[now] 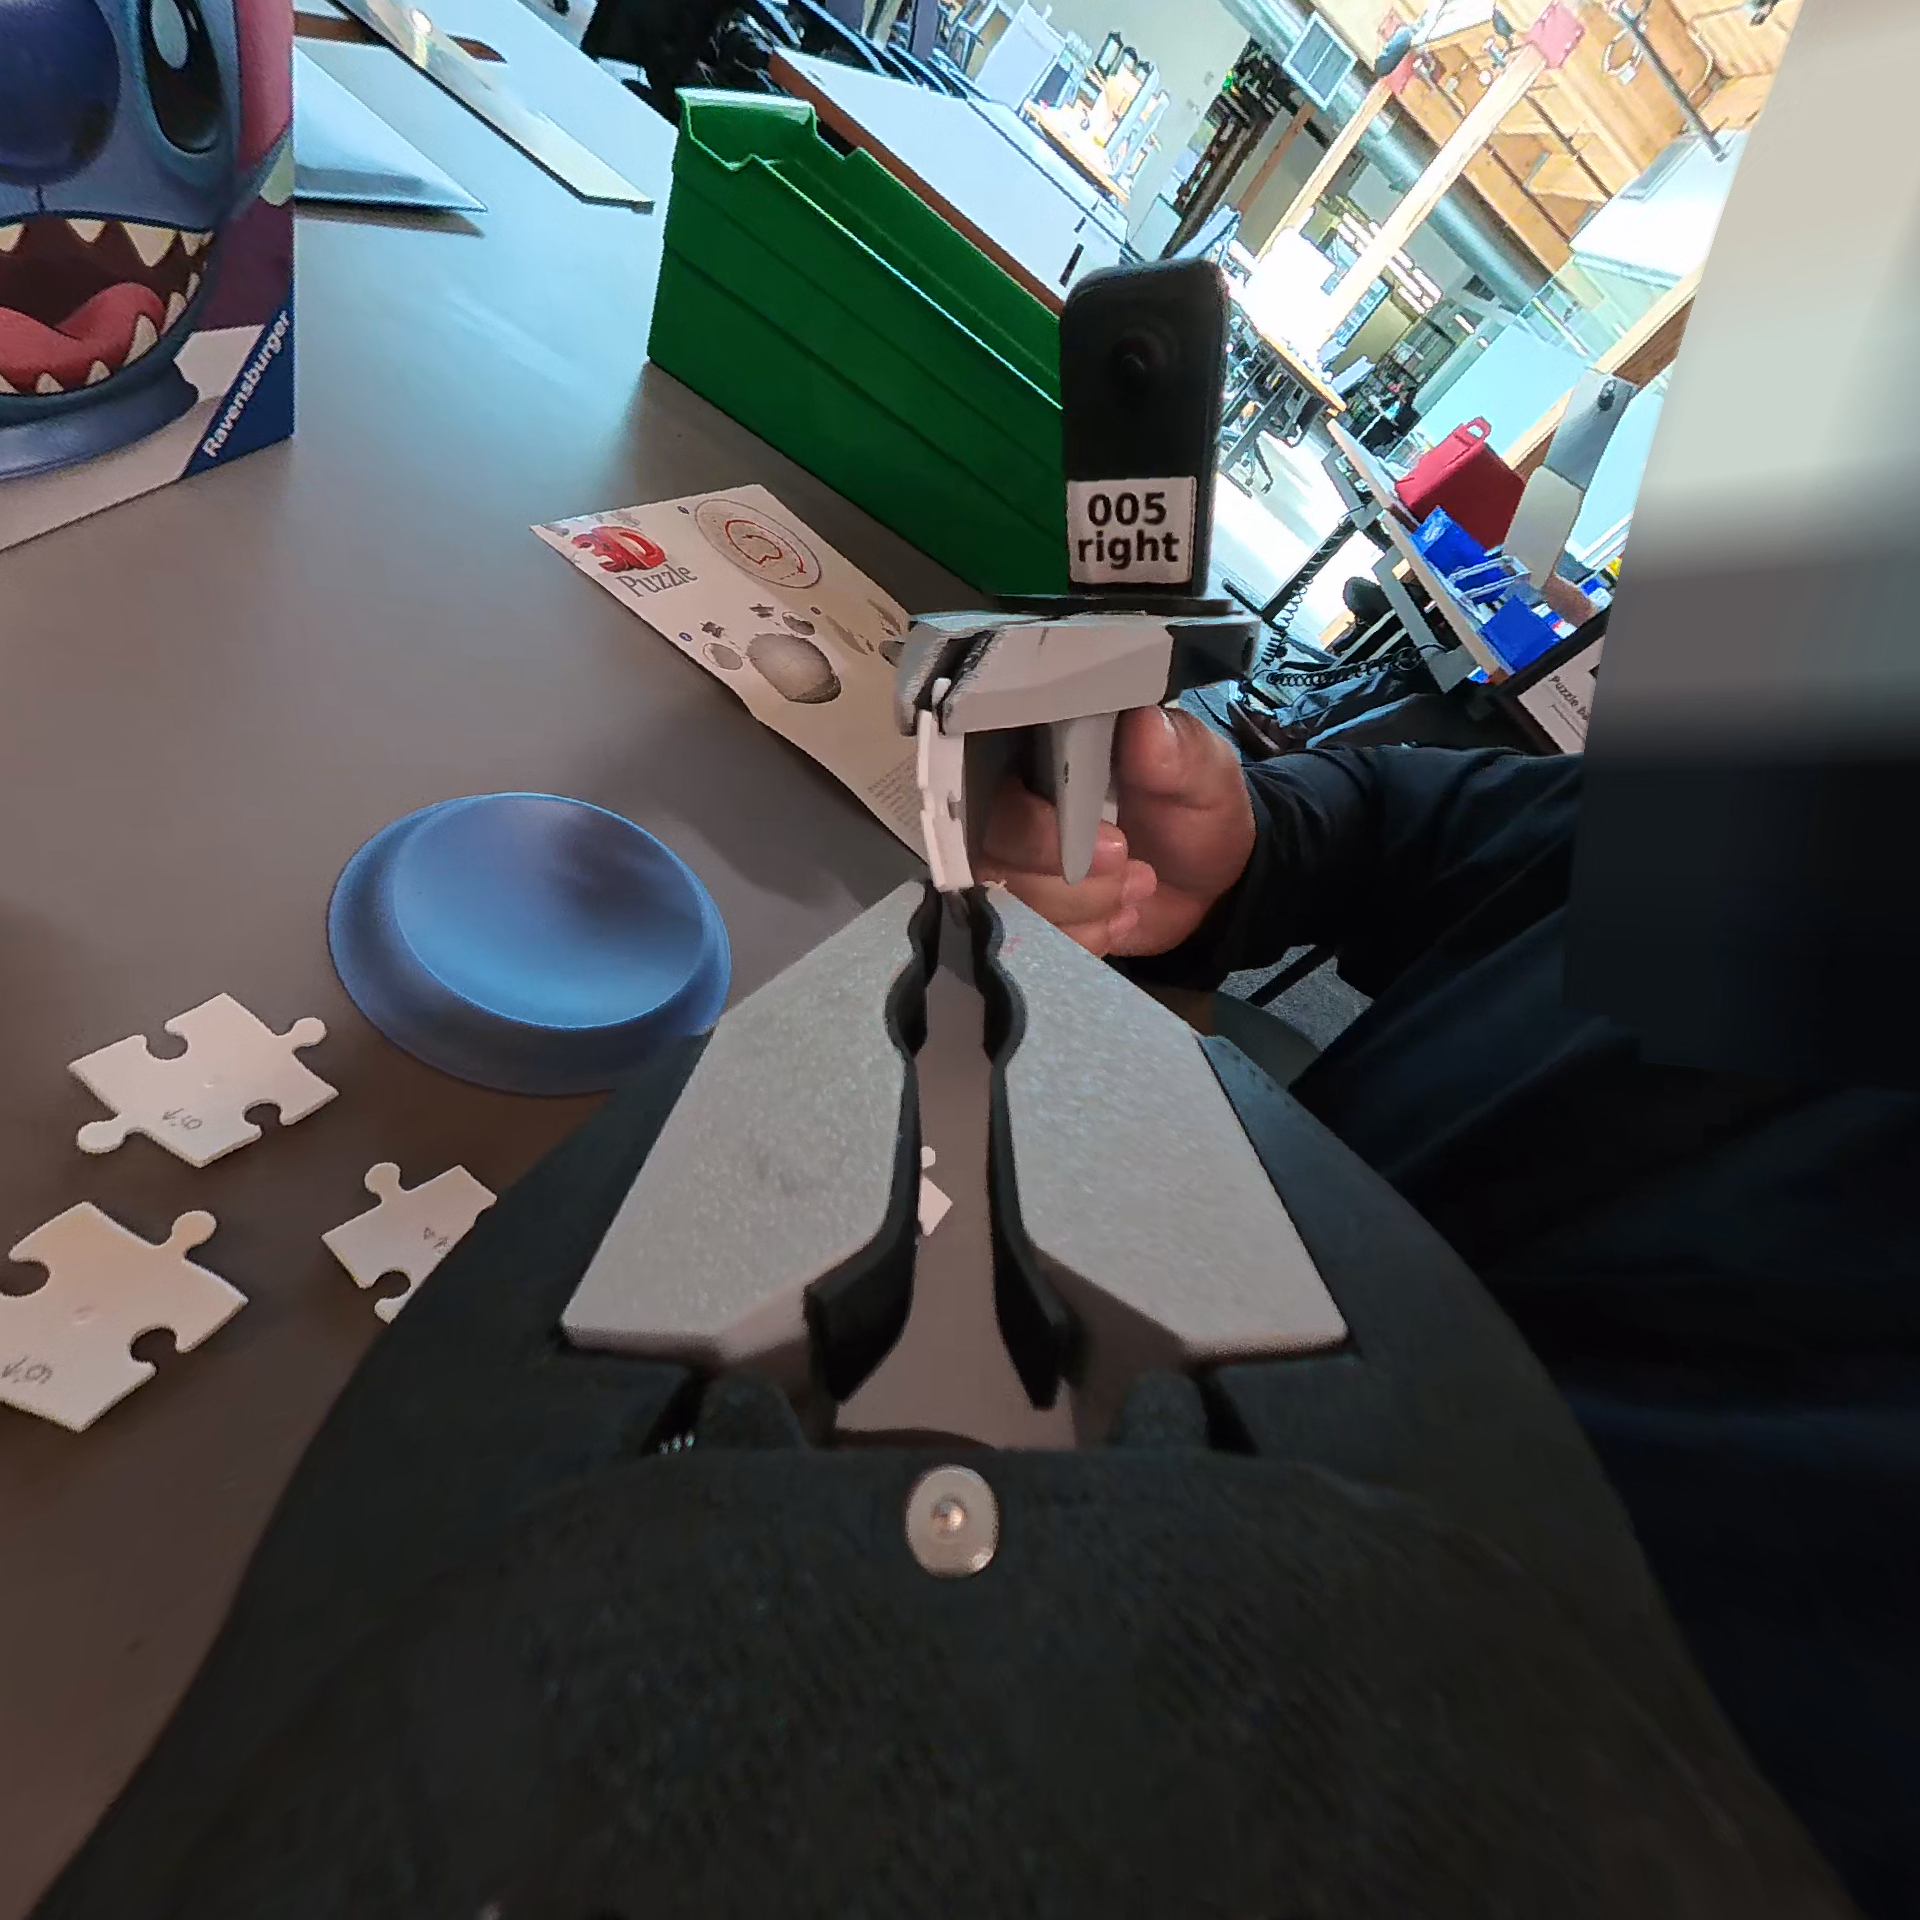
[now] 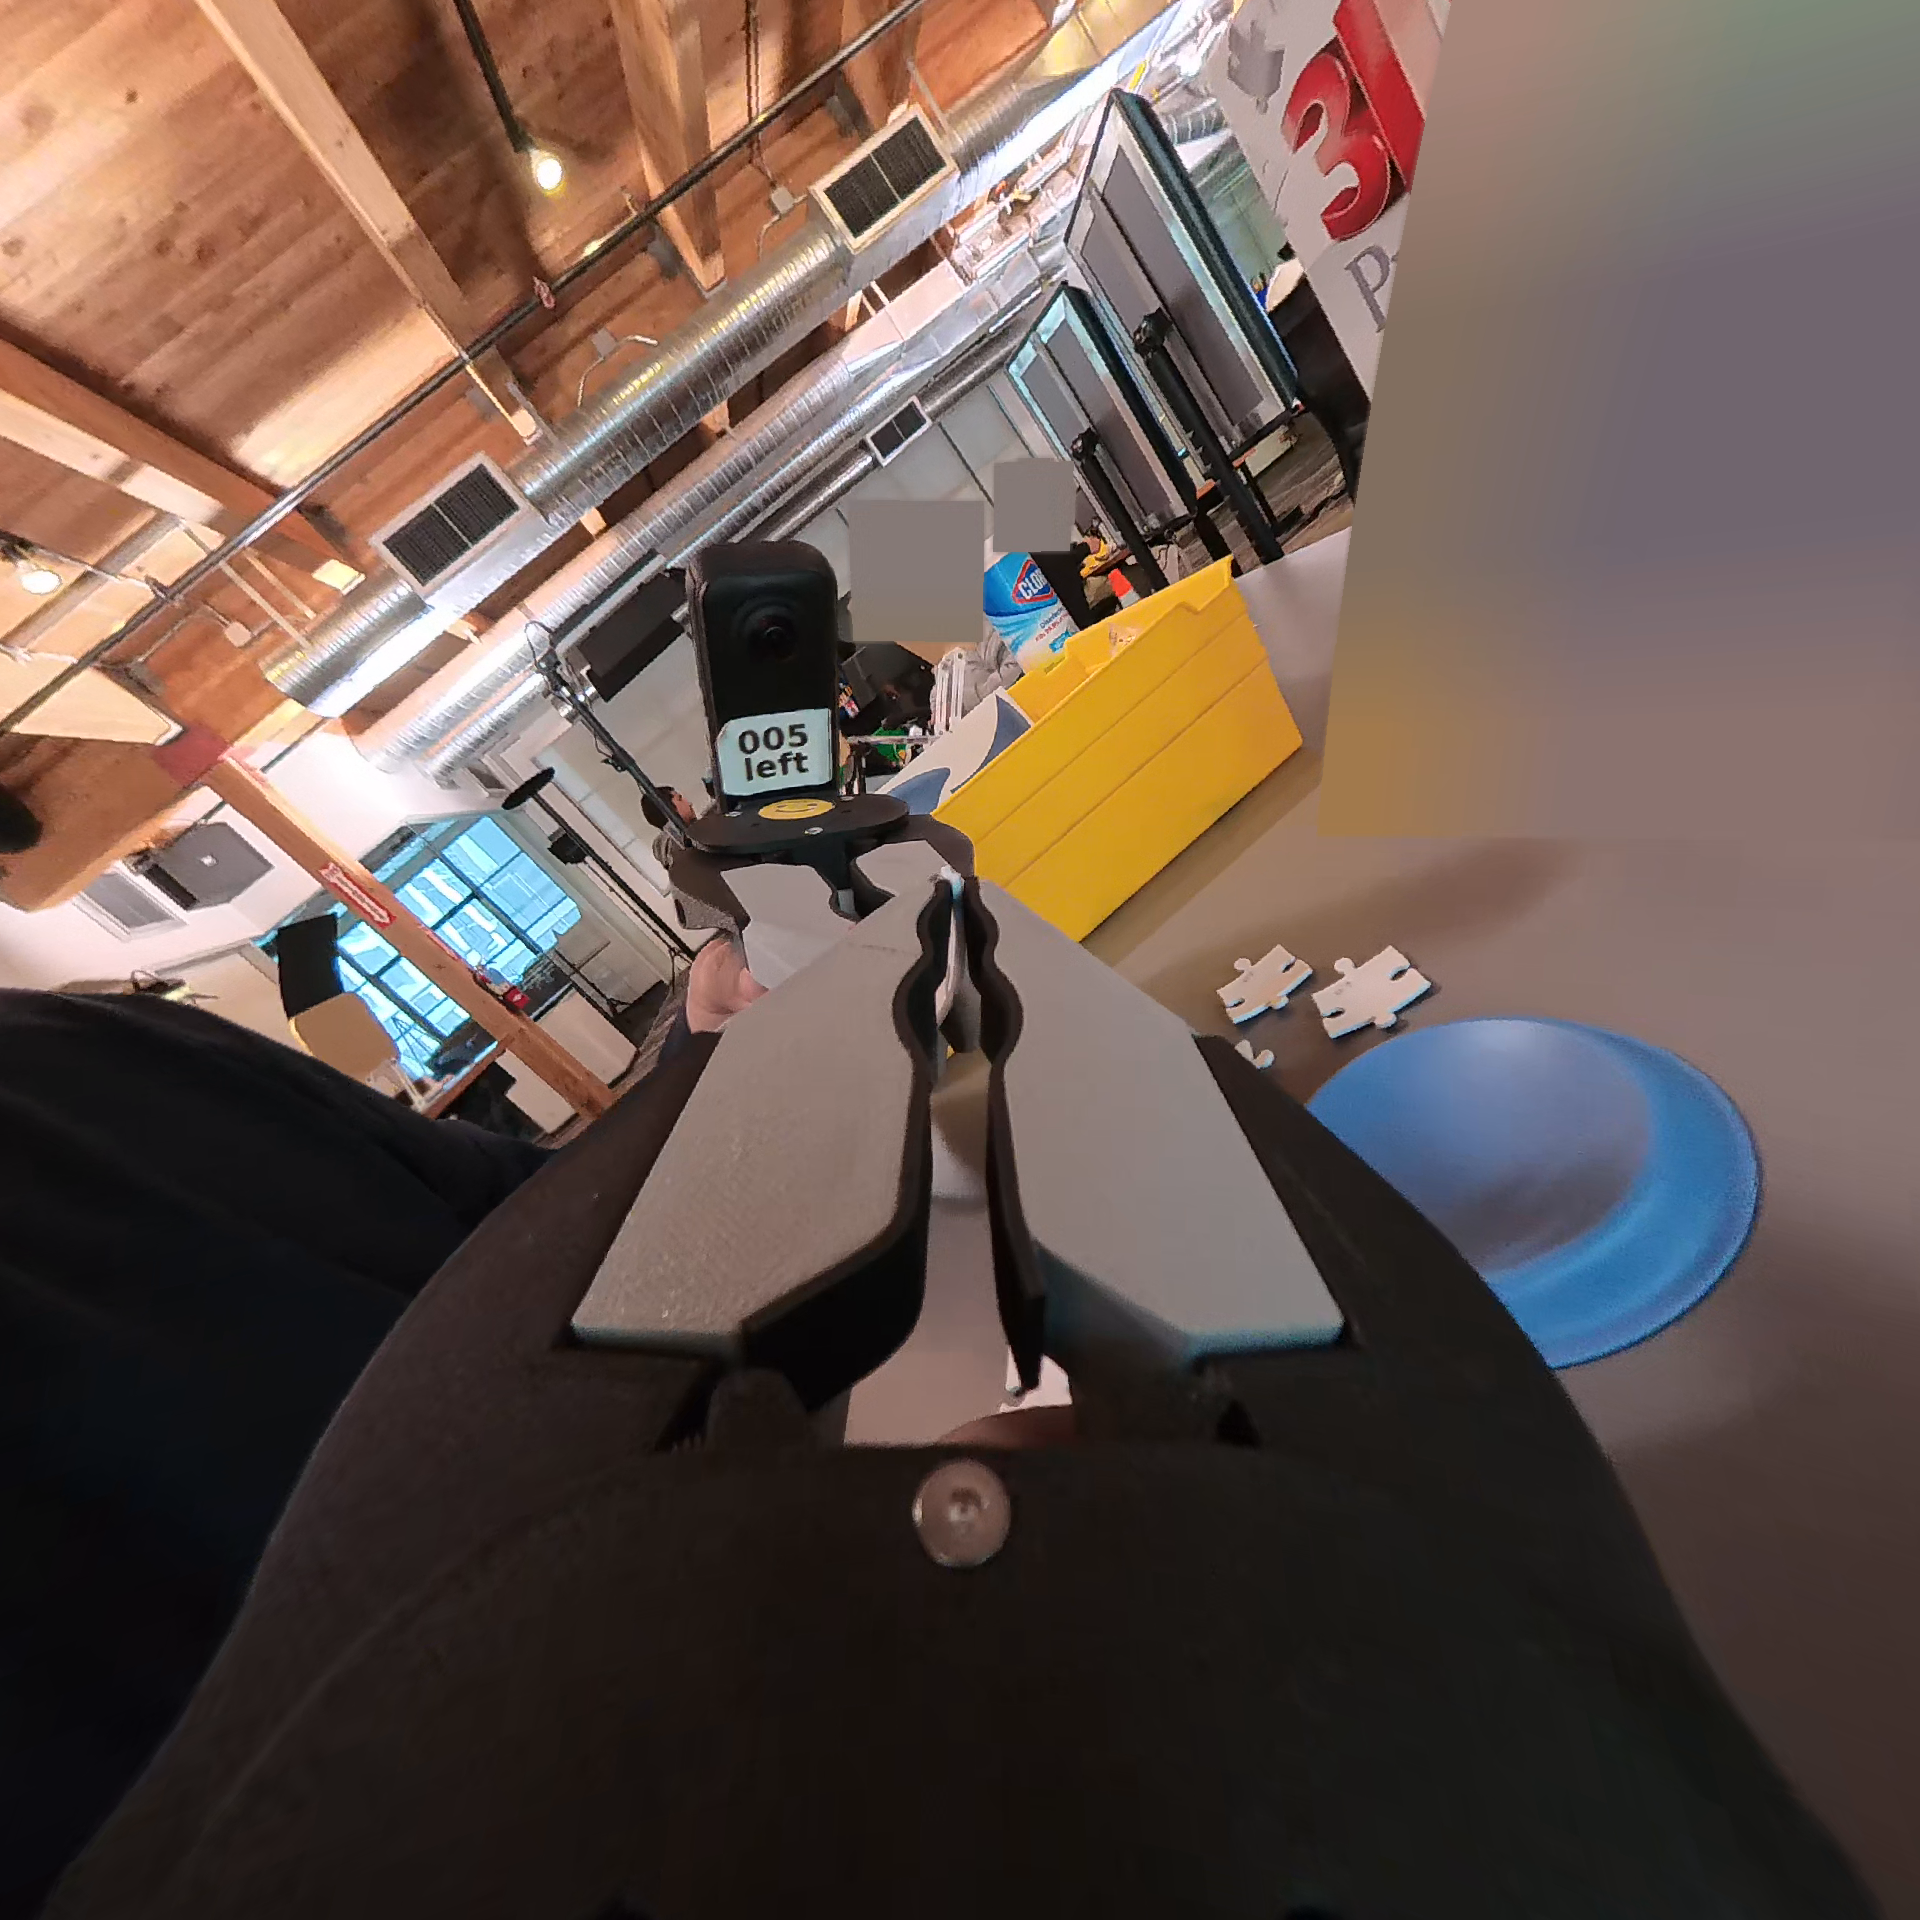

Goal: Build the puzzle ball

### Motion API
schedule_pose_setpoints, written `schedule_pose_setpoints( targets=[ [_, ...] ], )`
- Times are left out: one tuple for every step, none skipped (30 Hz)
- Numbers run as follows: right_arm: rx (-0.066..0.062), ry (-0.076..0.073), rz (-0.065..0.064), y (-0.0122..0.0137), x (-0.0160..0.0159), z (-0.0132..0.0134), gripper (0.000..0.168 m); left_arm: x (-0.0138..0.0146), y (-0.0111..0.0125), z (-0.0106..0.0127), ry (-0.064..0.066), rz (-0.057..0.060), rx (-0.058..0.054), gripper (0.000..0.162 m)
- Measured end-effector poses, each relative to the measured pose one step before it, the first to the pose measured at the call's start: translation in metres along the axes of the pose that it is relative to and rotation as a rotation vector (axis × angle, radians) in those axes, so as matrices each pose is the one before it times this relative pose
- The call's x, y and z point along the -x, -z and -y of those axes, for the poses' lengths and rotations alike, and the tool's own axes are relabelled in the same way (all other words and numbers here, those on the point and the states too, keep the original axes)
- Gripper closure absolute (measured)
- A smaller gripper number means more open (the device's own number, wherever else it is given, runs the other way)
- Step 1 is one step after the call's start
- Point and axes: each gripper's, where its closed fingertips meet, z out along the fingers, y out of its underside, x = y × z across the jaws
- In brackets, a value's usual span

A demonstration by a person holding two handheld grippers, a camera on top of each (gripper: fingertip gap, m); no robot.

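In the left wrist view my right gripper (image 1: 940, 681) is shut on the top of a short strip of joined white puzzle pieces (image 1: 940, 800) that hangs down edge-on. My left gripper (image 1: 954, 902) is closed on the strip's lower end. In the right wrist view my right gripper (image 2: 954, 896) pinches the white piece (image 2: 948, 971), with the left gripper (image 2: 821, 883) just beyond it. Both are held above the grey table (image 1: 312, 675). A blue round stand (image 1: 530, 935) sits on the table; it also shows in the right wrist view (image 2: 1538, 1174).
Loose white pieces (image 1: 208, 1075) (image 1: 99, 1309) (image 1: 410, 1231) lie left of my left gripper; two show in the right wrist view (image 2: 1262, 982). The puzzle box (image 1: 135, 229) stands far left, a leaflet (image 1: 727, 592) and green bins (image 1: 852, 343) behind. Yellow bins (image 2: 1132, 769) stand opposite. The grippers are tip to tip, or close to it.
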Motion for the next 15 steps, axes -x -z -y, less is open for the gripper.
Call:
schedule_pose_setpoints(
  targets=[
    [-0.0026,-0.0085,-0.0012,0.00059,0.00009,-0.00038,0.168,-0.00102,-0.00052,-0.00047,-0.0029,-0.0065,0.0015,0.16],
    [-0.0028,-0.0119,0.0018,0.00066,0.00064,-0.00036,0.168,-0.00214,-0.00031,-0.00042,-0.0086,-0.0141,0.0011,0.159],
    [-0.0034,-0.014,0.0054,0.00086,0.00101,-0.00025,0.168,-0.00229,-0.00011,-0.00017,-0.0098,-0.0155,-0.0006,0.159],
    [-0.002,-0.0092,0.0021,0.00083,0.00073,-0.00038,0.168,-0.00113,-0.00027,-0.00021,-0.0075,-0.0099,0.0009,0.159],
    [0.0004,-0.0003,-0.003,0.00069,0.0004,-0.00074,0.168,-0.00057,-0.00029,-0.00071,-0.0049,-0.0075,0.0032,0.159],
    [0.0014,0.0045,-0.0044,0.00062,0.00045,-0.00074,0.168,-0.00063,-0.00034,-0.00101,-0.0028,-0.0086,0.0051,0.159],
    [0.0003,0.0048,-0.0037,0.00075,0.00077,-0.00062,0.168,-0.0006,-0.00022,-0.00086,-0.0033,-0.0089,0.0037,0.159],
    [-0.0014,0.0039,-0.0011,0.00091,0.00133,-0.00042,0.168,-0.00076,-0.00032,-0.00076,-0.0038,-0.0099,0.0019,0.159],
    [-0.002,0.0046,0.0,0.0011,0.00144,-0.00043,0.168,-0.00134,-0.00041,-0.00045,-0.0032,-0.0134,0.0002,0.159],
    [-0.0013,0.0062,-0.001,0.00121,0.00133,-0.00047,0.168,-0.0019,-0.00042,-0.00041,-0.0025,-0.0153,-0.0003,0.159],
    [-0.0005,0.008,-0.0025,0.00106,0.00114,-0.00073,0.168,-0.00151,-0.00052,-0.00061,-0.0044,-0.0126,0.0009,0.159],
    [-0.0002,0.0082,-0.0032,0.00114,0.00084,-0.00098,0.168,-0.00077,-0.00056,-0.0011,-0.0091,-0.0056,0.004,0.159],
    [-0.0001,0.0077,-0.0045,0.00099,0.00072,-0.00131,0.168,-0.00006,-0.00062,-0.00164,-0.016,0.0008,0.0084,0.159],
    [0.0,0.0075,-0.0066,0.00058,0.00031,-0.00128,0.168,0.00085,-0.00065,-0.00192,-0.0219,0.008,0.0116,0.159],
    [0.004,0.0076,-0.0043,-0.00007,0.00043,-0.0012,0.168,0.00128,-0.00057,-0.0021,-0.0247,0.0112,0.0117,0.16]
  ],
)
